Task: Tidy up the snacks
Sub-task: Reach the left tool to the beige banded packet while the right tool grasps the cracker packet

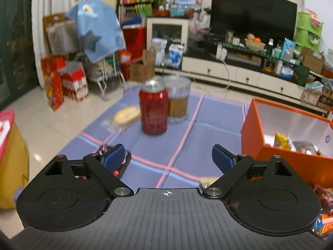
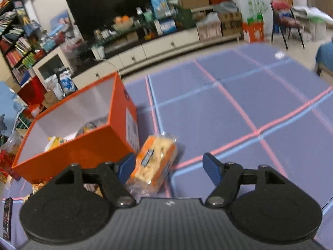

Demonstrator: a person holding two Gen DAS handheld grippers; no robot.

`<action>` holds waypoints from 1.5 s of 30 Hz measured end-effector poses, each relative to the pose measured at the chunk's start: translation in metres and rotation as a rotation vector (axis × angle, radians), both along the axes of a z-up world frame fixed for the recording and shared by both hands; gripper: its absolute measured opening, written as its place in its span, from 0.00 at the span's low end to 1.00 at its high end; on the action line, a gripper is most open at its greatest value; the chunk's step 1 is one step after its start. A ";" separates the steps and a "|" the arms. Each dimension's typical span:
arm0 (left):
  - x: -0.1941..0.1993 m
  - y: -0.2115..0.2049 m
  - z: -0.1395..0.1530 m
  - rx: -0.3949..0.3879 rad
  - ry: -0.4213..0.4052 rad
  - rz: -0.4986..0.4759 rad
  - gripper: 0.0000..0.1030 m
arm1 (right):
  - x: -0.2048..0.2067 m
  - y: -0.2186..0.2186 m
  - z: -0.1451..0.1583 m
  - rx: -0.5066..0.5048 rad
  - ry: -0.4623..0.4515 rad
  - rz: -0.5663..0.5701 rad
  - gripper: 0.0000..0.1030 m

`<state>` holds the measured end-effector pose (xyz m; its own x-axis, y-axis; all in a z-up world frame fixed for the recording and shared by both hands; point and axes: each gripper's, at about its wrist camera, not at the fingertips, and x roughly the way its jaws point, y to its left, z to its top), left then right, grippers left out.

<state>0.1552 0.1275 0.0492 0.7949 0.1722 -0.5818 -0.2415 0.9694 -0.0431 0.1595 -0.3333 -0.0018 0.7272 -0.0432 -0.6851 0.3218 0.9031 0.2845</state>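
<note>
Right wrist view: right gripper (image 2: 168, 166) wide open, empty; snack pack (image 2: 155, 162) on mat beside orange box (image 2: 87, 148), near left finger. Pack looks light, crinkly, crushable; grip across middle gently. Left gripper (image 1: 168, 156) open, empty; can (image 1: 153, 109) ahead.

On the mat (image 1: 218, 120), a can (image 1: 154, 109) stands just in front of a cup (image 1: 179, 100), a bun (image 1: 127, 115) to their left. A box (image 1: 276, 156) near the mat's right edge holds snack packets (image 1: 283, 140); a cracker pack (image 2: 155, 162) lies beside its corner.
</note>
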 end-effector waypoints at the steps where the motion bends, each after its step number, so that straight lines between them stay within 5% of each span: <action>1: 0.003 0.001 -0.007 -0.012 0.018 0.000 0.69 | 0.000 0.005 -0.006 -0.001 0.007 0.004 0.70; 7: 0.020 -0.015 -0.039 -0.067 0.133 -0.066 0.67 | 0.011 0.028 -0.022 -0.074 0.038 0.002 0.70; 17: 0.026 -0.050 -0.036 -0.015 0.137 -0.164 0.68 | 0.026 0.032 -0.041 -0.034 0.034 -0.047 0.75; 22: 0.028 -0.052 -0.041 -0.002 0.162 -0.179 0.68 | 0.027 0.020 -0.038 -0.025 0.065 0.017 0.57; 27: 0.030 -0.053 -0.041 0.001 0.161 -0.188 0.68 | 0.006 -0.005 -0.030 -0.102 0.086 0.016 0.77; 38: 0.033 -0.063 -0.046 0.032 0.166 -0.178 0.68 | 0.015 -0.011 -0.035 -0.057 0.011 -0.045 0.79; 42: 0.033 -0.055 -0.054 0.042 0.190 -0.151 0.69 | 0.035 -0.003 -0.045 -0.081 0.054 -0.013 0.67; 45: 0.034 -0.049 -0.060 -0.020 0.207 -0.122 0.69 | 0.037 0.000 -0.045 -0.127 0.072 0.021 0.60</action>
